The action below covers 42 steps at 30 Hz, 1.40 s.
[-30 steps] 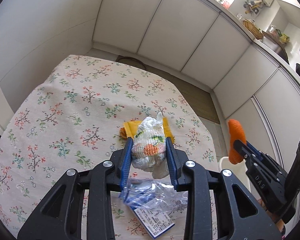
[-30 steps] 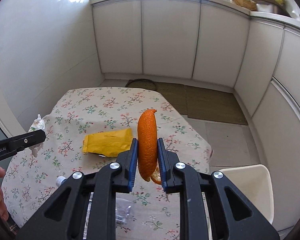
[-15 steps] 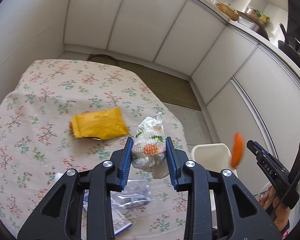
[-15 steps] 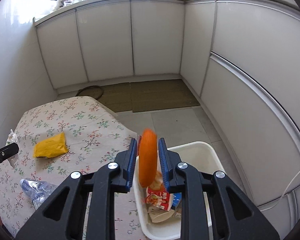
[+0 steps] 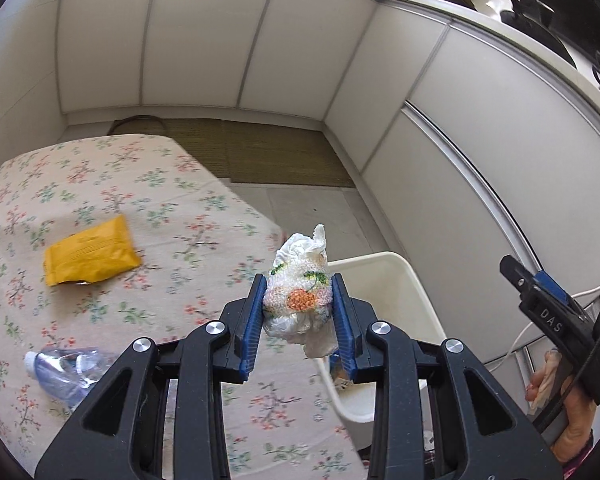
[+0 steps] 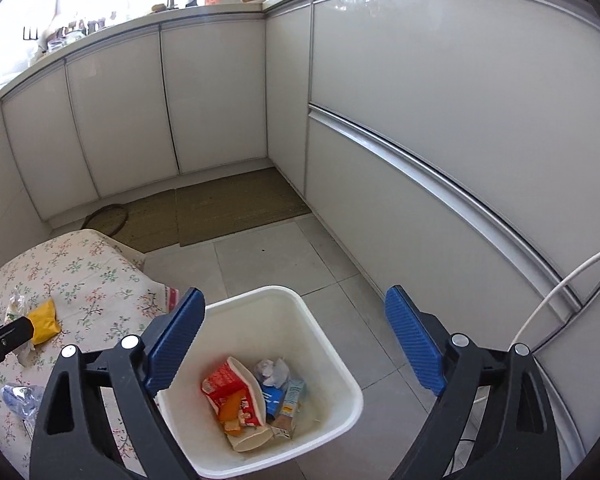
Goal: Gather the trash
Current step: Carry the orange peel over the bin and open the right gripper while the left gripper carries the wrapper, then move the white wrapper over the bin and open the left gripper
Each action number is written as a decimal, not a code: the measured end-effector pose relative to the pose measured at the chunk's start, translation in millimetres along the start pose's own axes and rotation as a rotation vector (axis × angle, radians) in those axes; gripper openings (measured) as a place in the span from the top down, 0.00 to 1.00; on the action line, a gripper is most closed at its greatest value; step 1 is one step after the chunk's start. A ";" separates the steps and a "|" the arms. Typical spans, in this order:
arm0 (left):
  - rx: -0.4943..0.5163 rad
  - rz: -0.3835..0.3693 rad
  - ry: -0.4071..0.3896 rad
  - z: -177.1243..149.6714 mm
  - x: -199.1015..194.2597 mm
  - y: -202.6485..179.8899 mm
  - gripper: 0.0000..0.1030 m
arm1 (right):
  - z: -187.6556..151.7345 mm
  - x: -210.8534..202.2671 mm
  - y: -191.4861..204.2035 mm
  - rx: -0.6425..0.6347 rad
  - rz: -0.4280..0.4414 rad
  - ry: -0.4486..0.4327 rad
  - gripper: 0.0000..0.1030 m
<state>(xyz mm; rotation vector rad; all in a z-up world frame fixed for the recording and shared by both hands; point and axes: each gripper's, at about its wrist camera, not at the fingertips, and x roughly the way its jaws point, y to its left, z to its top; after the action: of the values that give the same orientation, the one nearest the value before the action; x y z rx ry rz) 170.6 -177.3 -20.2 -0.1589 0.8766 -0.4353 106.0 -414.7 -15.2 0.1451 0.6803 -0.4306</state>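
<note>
My left gripper is shut on a crumpled paper towel with a printed orange pattern, held above the table's right edge near the white bin. My right gripper is open and empty above the bin, which sits on the floor beside the table. An orange peel lies in the bin on a red carton. A yellow packet and a crushed plastic bottle lie on the floral tablecloth. The right gripper also shows at the right of the left wrist view.
White cabinets curve around the room. A woven mat lies on the tiled floor. A white cable runs along the right cabinet. The bin also holds crumpled paper, a blue carton and a paper cup.
My right gripper has opened over the bin and the orange peel has dropped in. My left gripper has carried the paper towel rightward to the table edge by the bin.
</note>
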 end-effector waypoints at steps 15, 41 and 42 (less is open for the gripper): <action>0.104 -0.087 0.081 10.1 64.0 -89.1 0.61 | -5.6 17.1 -54.1 0.046 -0.095 0.072 0.13; 0.049 0.204 0.006 -4.8 36.6 -23.9 0.10 | -11.9 -0.4 10.5 -0.056 -0.019 -0.027 0.07; 0.047 0.213 0.007 -6.2 35.0 -20.2 0.09 | -13.2 0.2 16.4 -0.066 -0.006 -0.020 0.07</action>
<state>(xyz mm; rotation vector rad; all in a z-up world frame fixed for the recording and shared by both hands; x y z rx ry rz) 179.2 -210.4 -42.7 -0.0198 0.8794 -0.2573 105.5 -396.4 -25.7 0.0759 0.6747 -0.4143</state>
